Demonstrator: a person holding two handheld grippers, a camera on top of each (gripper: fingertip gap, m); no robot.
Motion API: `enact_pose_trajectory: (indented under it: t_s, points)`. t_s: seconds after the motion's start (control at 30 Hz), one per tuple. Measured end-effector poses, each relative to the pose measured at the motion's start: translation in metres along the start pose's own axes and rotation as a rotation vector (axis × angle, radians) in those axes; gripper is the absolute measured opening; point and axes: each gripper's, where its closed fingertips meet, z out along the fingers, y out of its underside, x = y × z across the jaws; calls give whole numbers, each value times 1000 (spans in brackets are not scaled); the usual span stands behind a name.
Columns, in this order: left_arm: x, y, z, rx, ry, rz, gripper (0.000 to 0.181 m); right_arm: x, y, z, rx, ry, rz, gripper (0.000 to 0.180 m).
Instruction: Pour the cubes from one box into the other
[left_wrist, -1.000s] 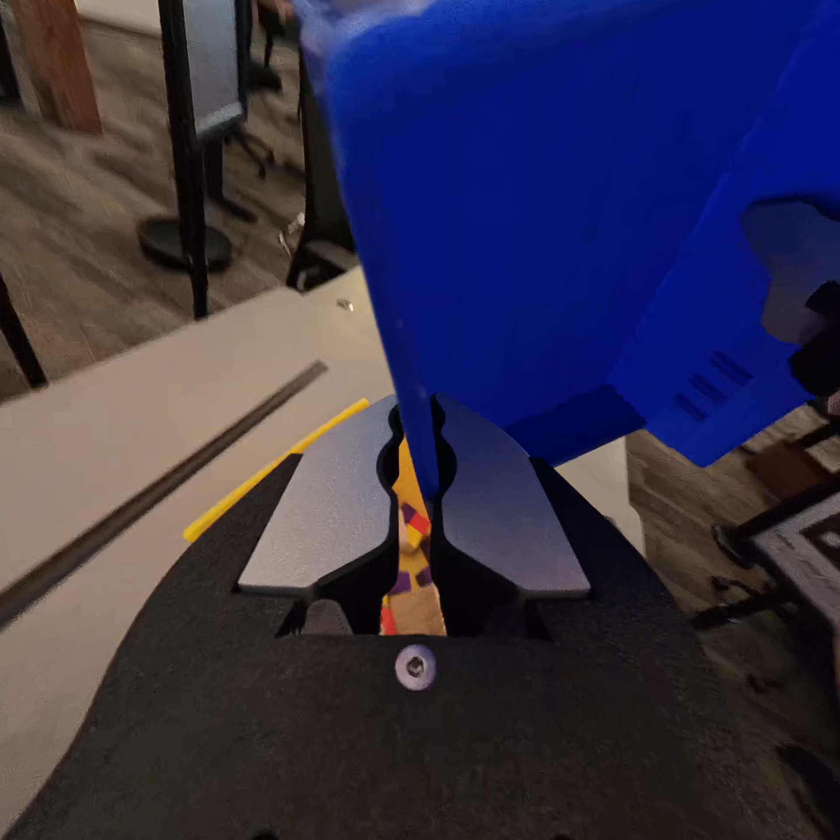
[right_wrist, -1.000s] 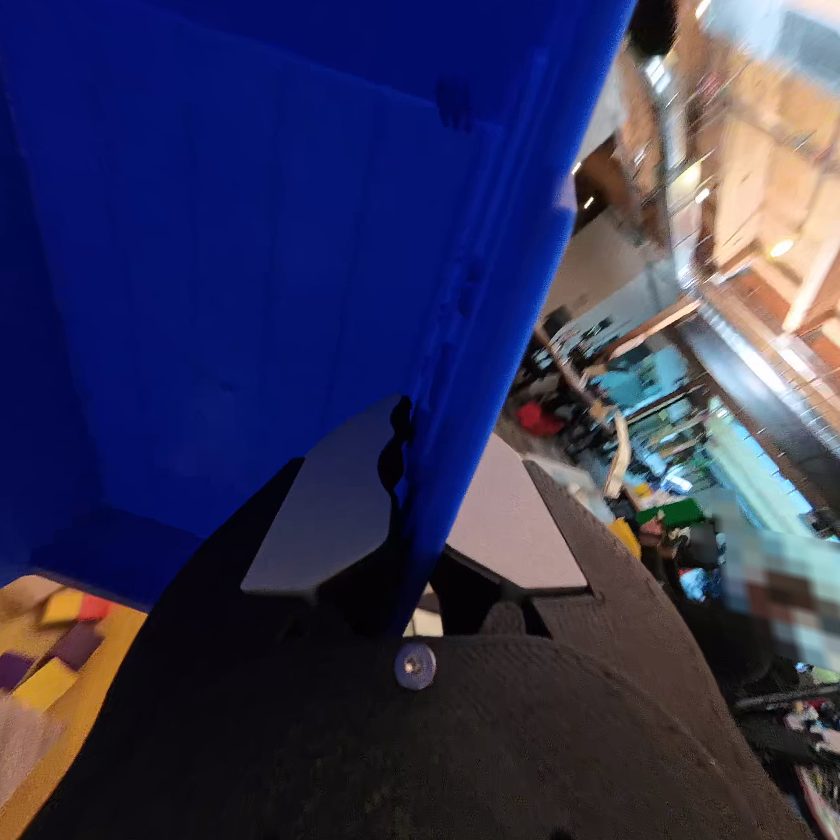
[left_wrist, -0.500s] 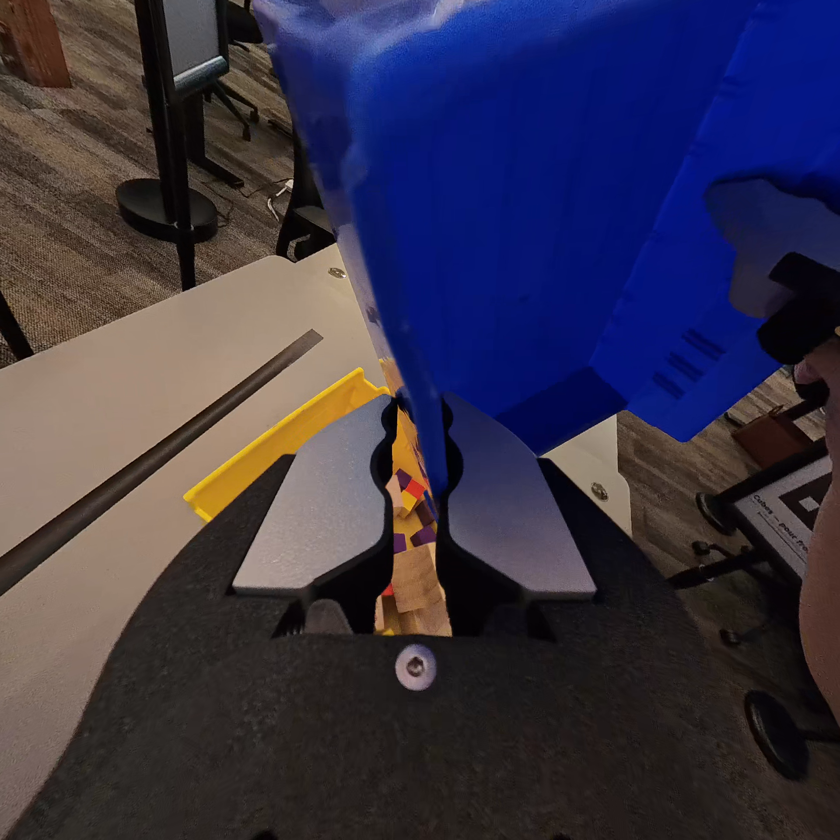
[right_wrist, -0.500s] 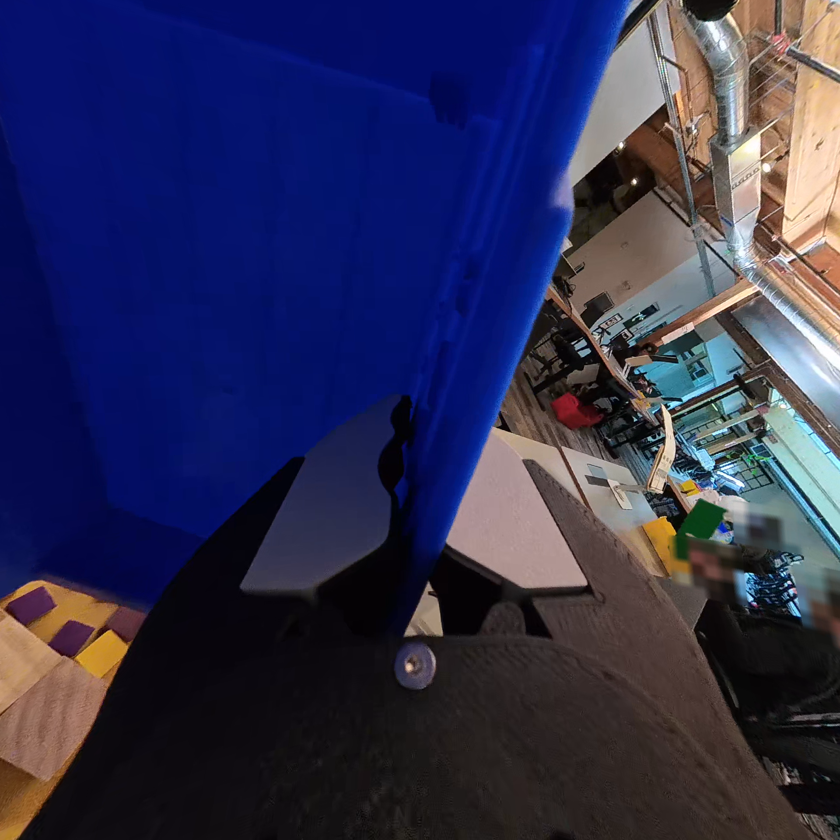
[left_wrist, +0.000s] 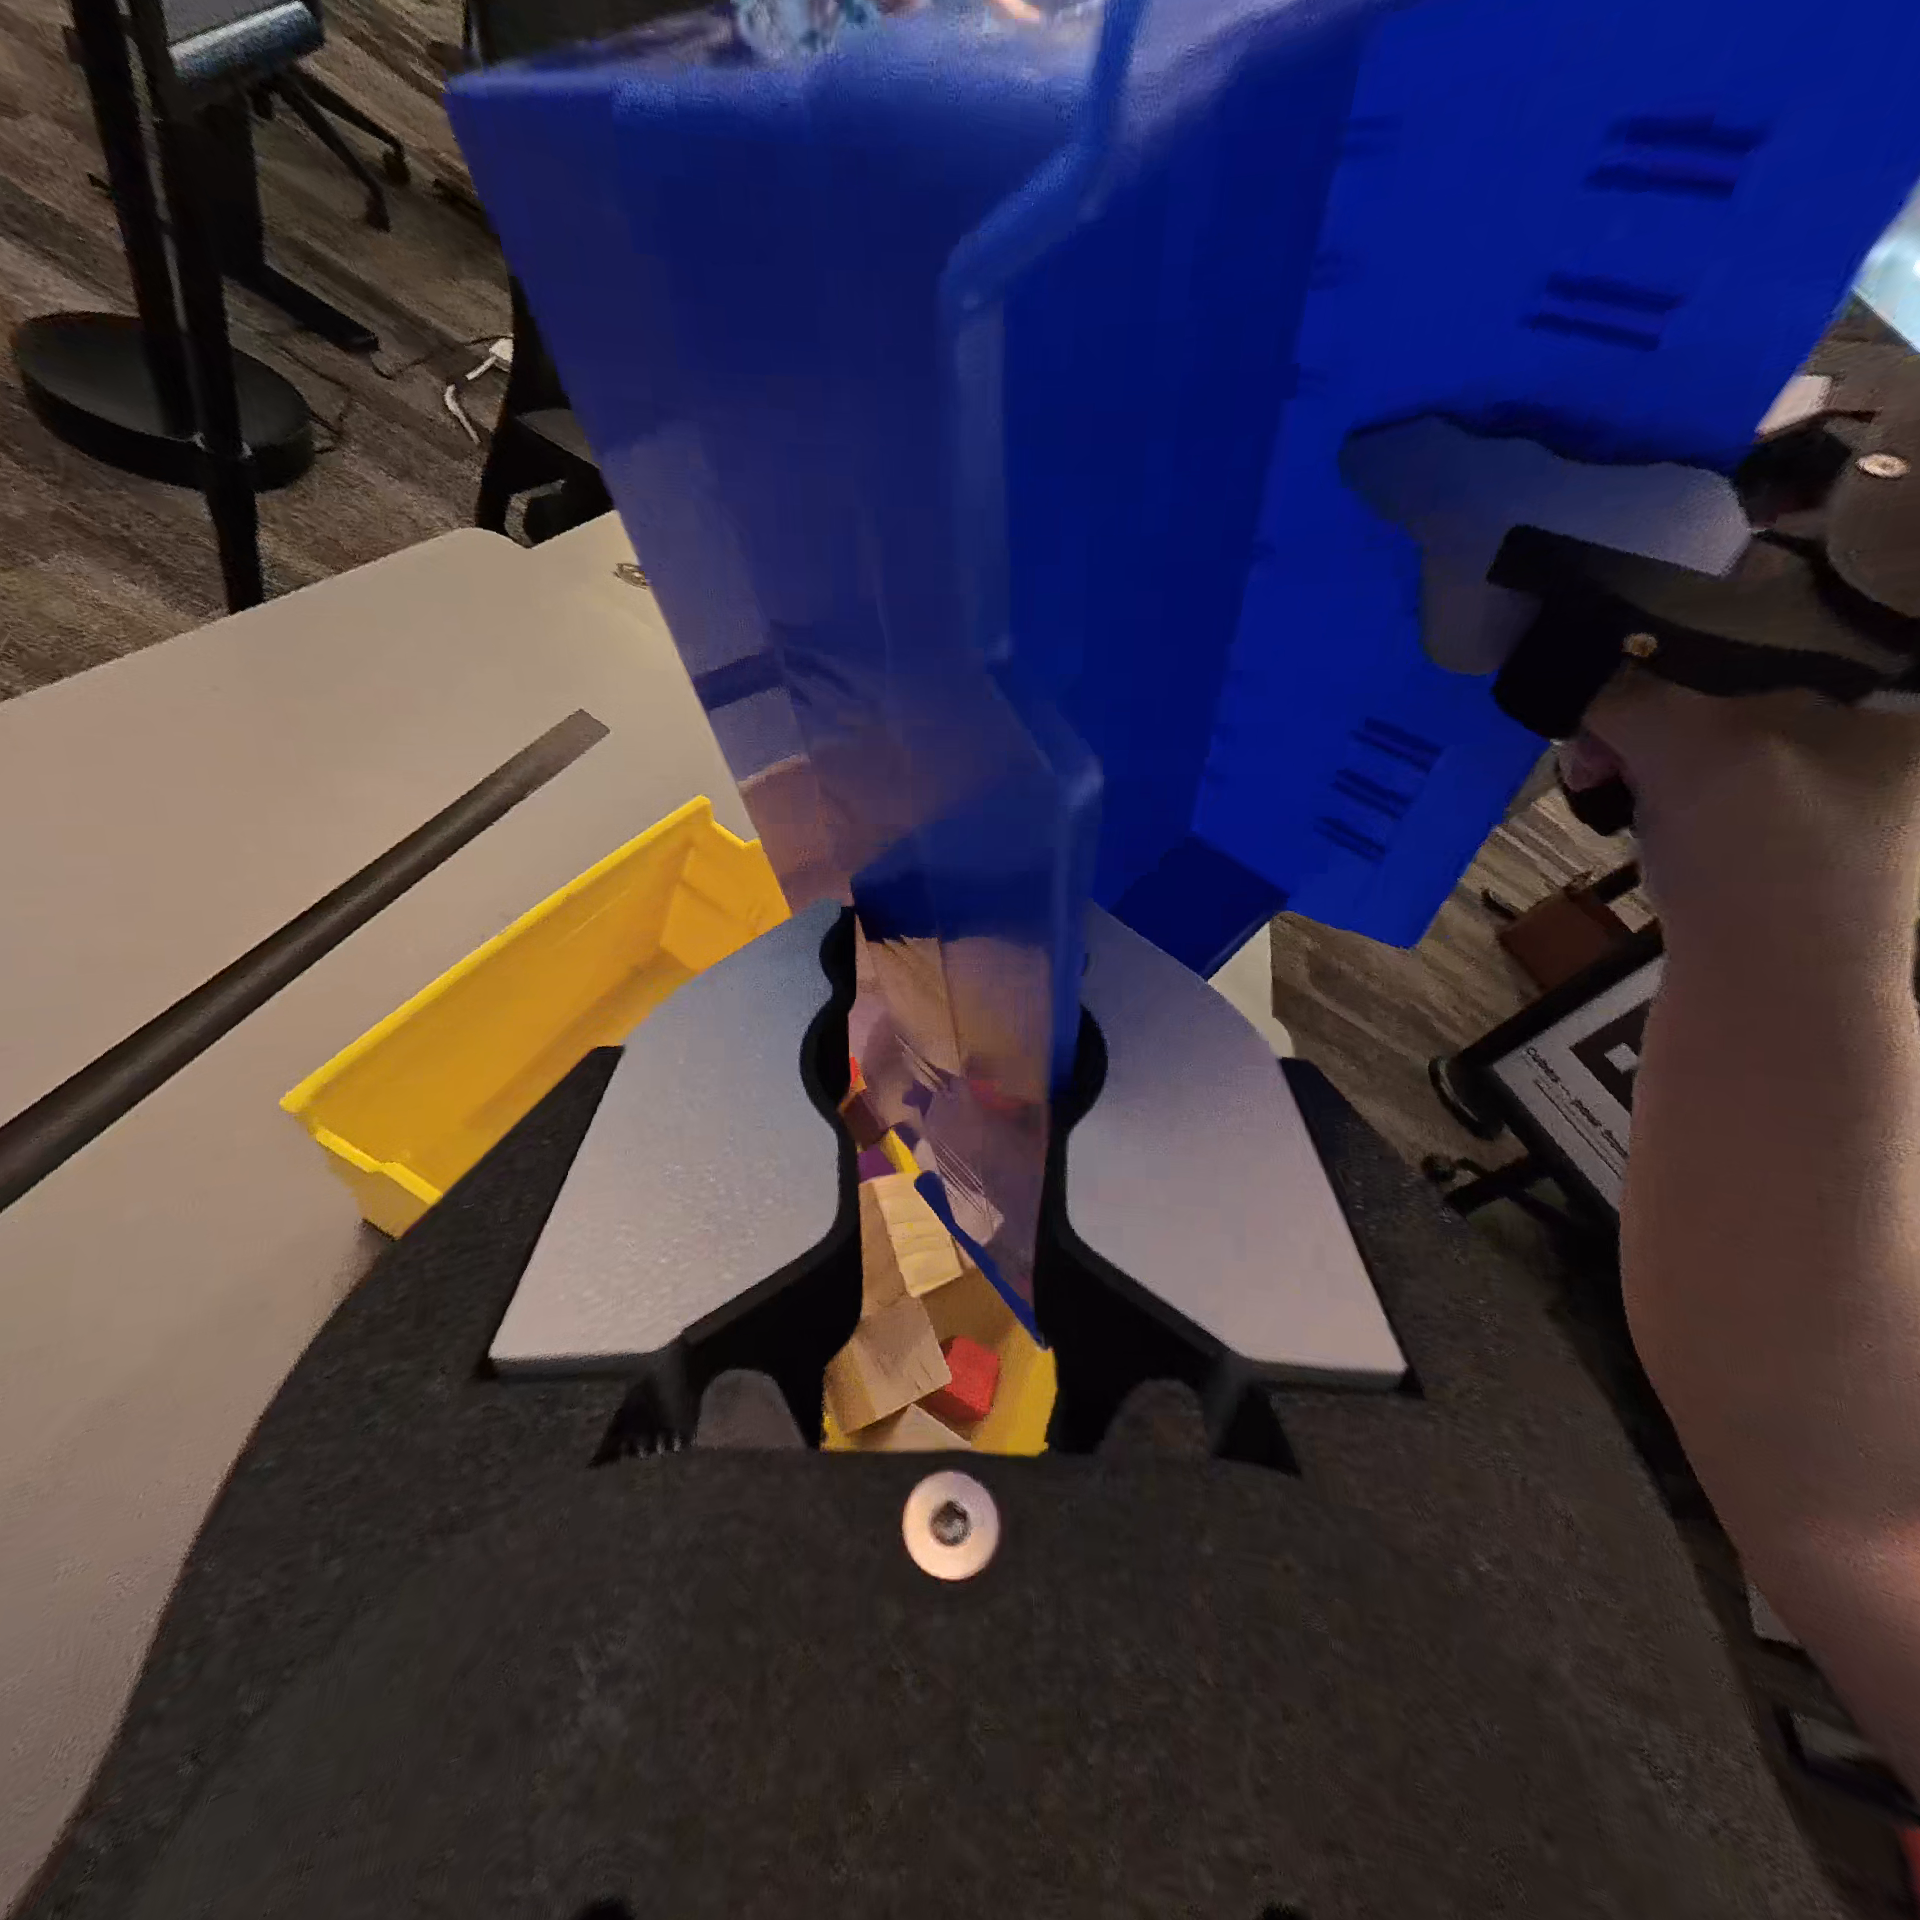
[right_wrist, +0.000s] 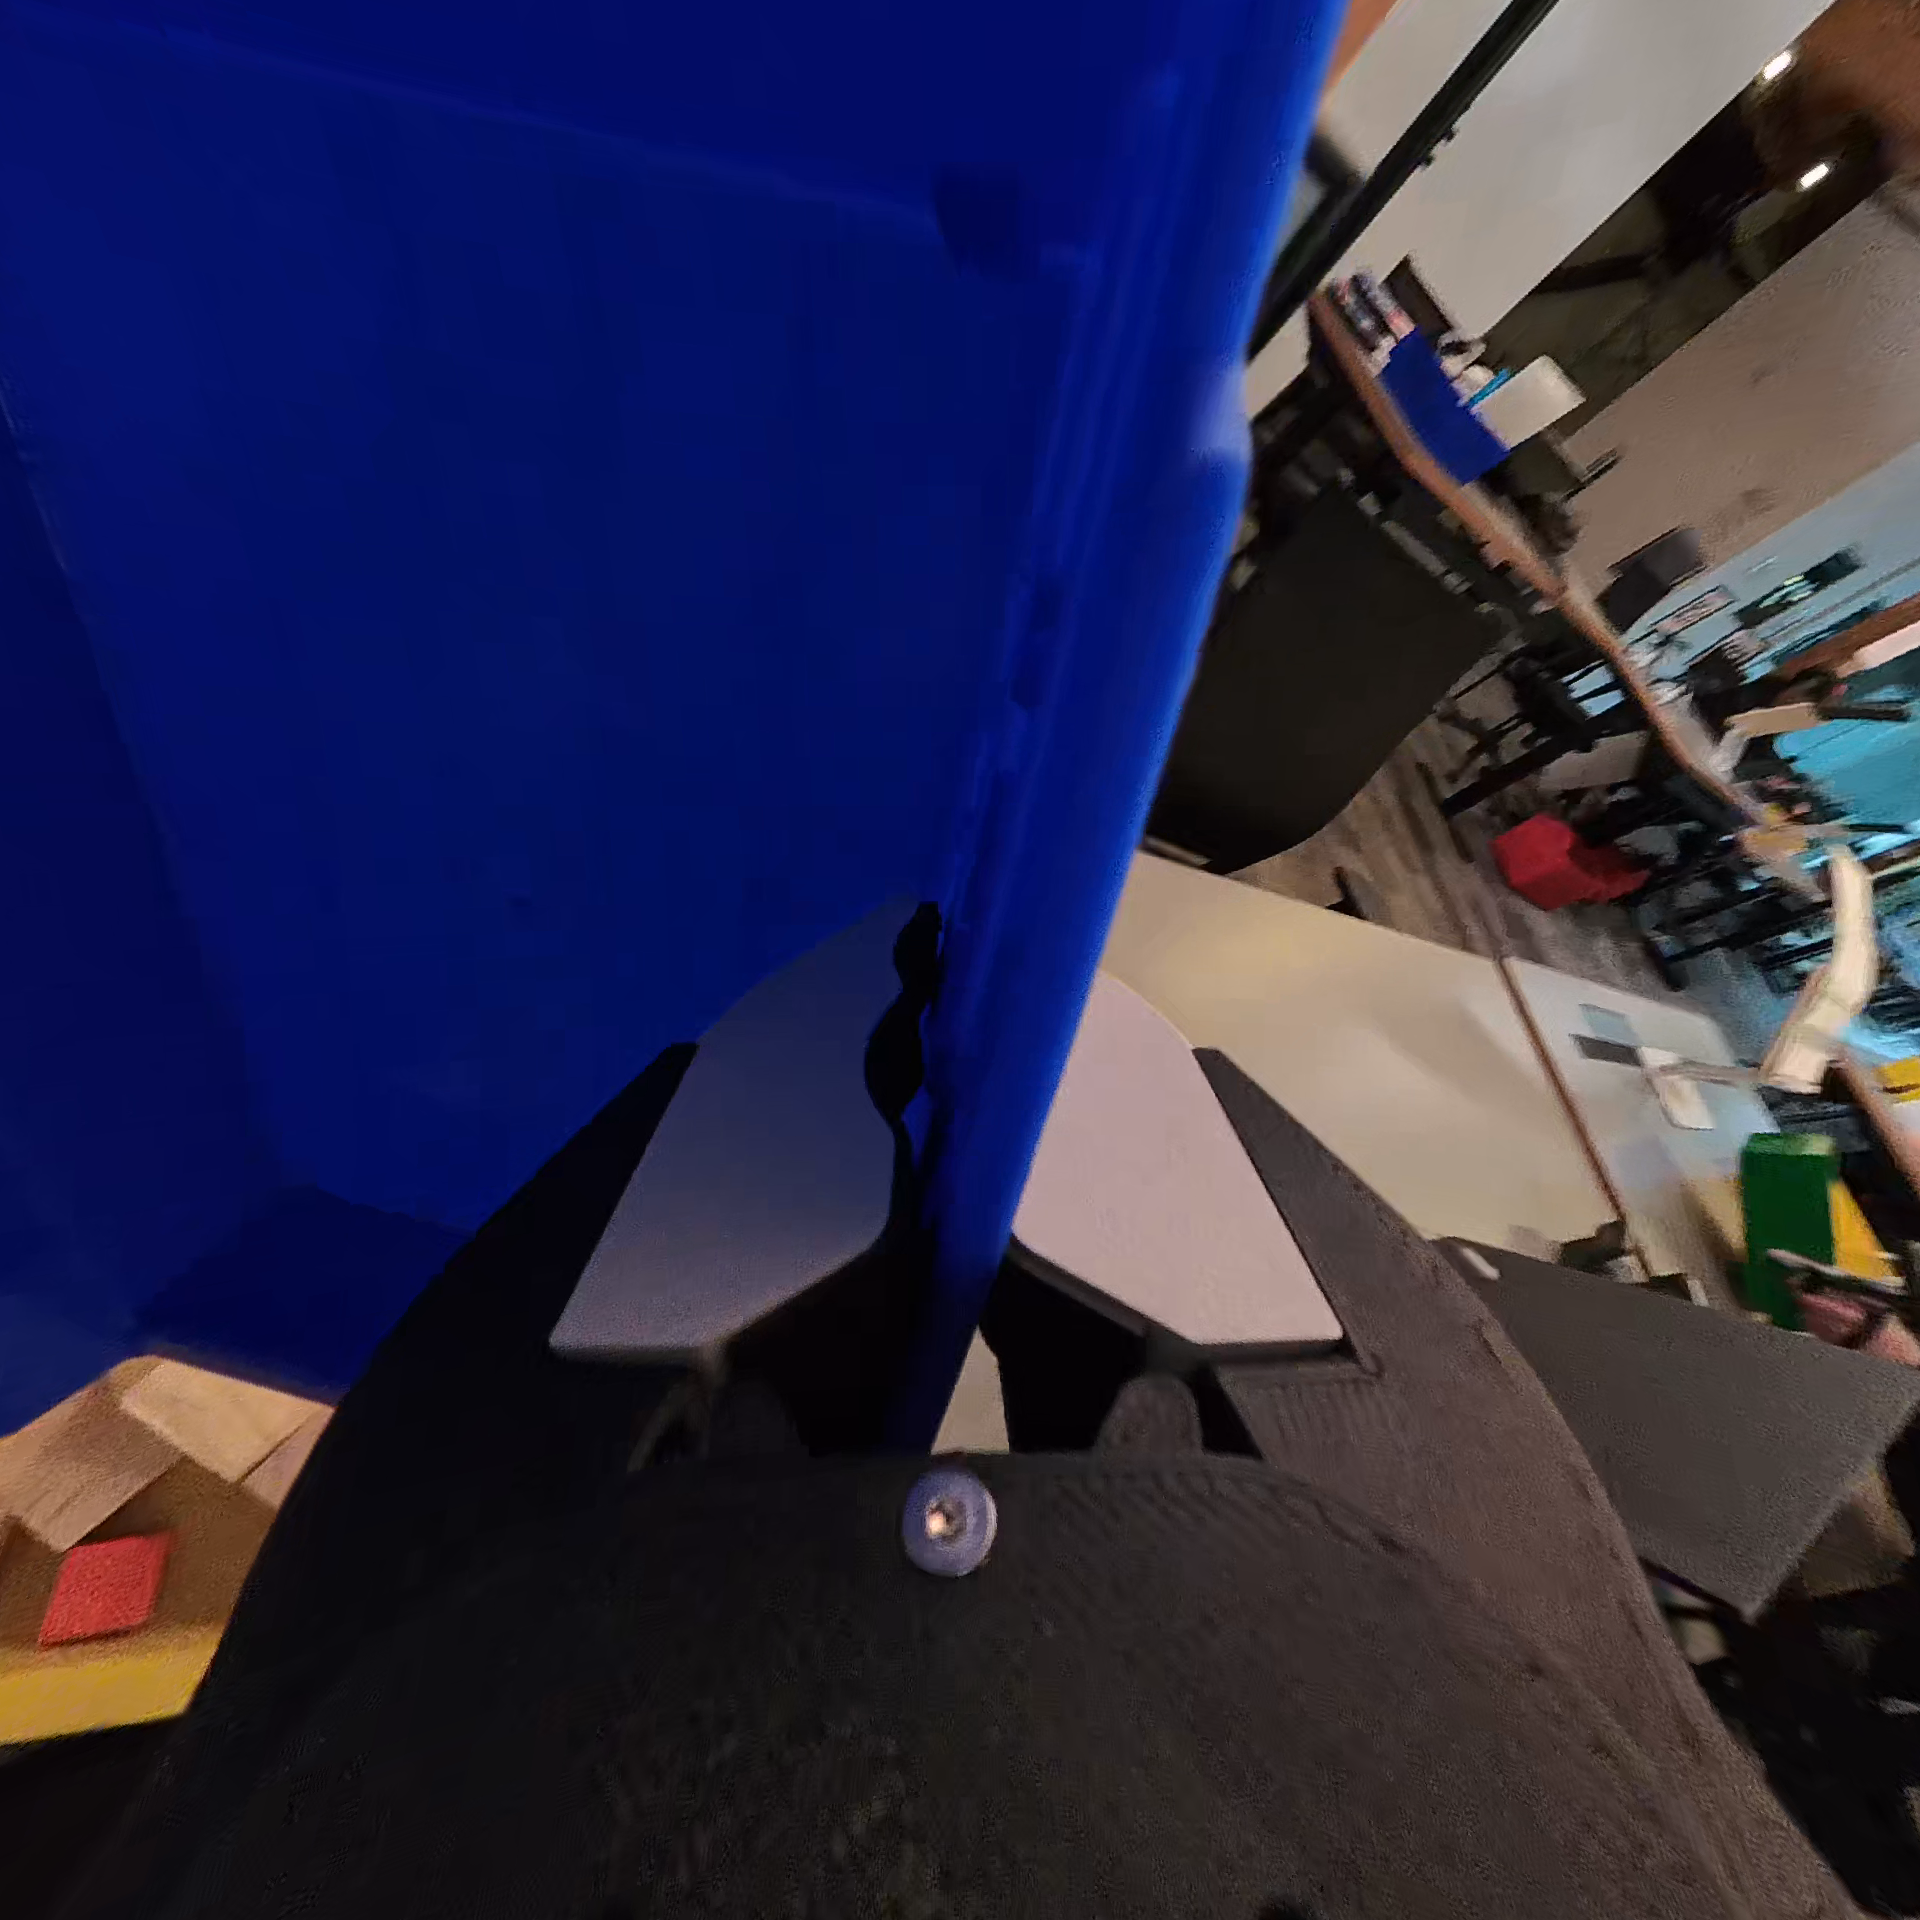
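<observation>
A blue box (left_wrist: 831, 416) hangs tipped above a yellow box (left_wrist: 540, 997) on the table. Wooden, red and purple cubes (left_wrist: 904, 1340) lie piled in the yellow box. My left gripper (left_wrist: 951, 935) has its jaws parted, and the blue box's blurred wall stands in the gap against the right finger. My right gripper (right_wrist: 997, 945) is shut on another wall of the blue box (right_wrist: 520, 520). It also shows in the left wrist view (left_wrist: 1558, 540). Below it, cubes (right_wrist: 104, 1579) and the yellow rim (right_wrist: 94, 1683) show.
The pale table (left_wrist: 208, 779) has a dark groove (left_wrist: 312, 935) running across it to the left. A black stand base (left_wrist: 135, 384) and chair legs are on the floor beyond. A person's hand (left_wrist: 1766, 1143) holds the right gripper.
The left gripper's jaws have widened from a tight clamp on the blue wall. The blue box has swung more upright, and more cubes now lie in the yellow box.
</observation>
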Motion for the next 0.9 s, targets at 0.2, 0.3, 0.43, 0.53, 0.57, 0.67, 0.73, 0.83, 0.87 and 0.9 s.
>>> enact_pose_trajectory:
  t_s: [0.2,0.3,0.43,0.53,0.57,0.67,0.73,0.83,0.87,0.9]
  points:
    - [21,2,-22,87,87,6,51,-7,16,9,-50,-159,85,5]
    - [19,-1,-42,178,93,-16,49,-6,22,11,-59,-170,80,5]
    - [3,23,-49,140,45,-36,48,-3,34,14,-93,-189,65,5]
    - [-12,47,-47,80,8,-57,48,0,42,15,-124,-208,56,5]
    - [-19,55,-46,59,-10,-67,48,0,44,15,-136,-218,55,5]
    - [-39,85,-37,-44,-71,-105,50,3,52,14,-173,-238,40,6]
    - [-51,111,-26,-164,-95,-157,53,9,58,14,-202,-240,32,7]
    - [-67,140,-12,-322,-152,-225,59,22,67,11,-257,-241,18,7]
    - [-72,143,-8,-330,-178,-226,63,26,70,9,-266,-241,9,7]
    - [-76,143,-5,-330,-206,-224,66,29,71,7,-273,-243,4,7]
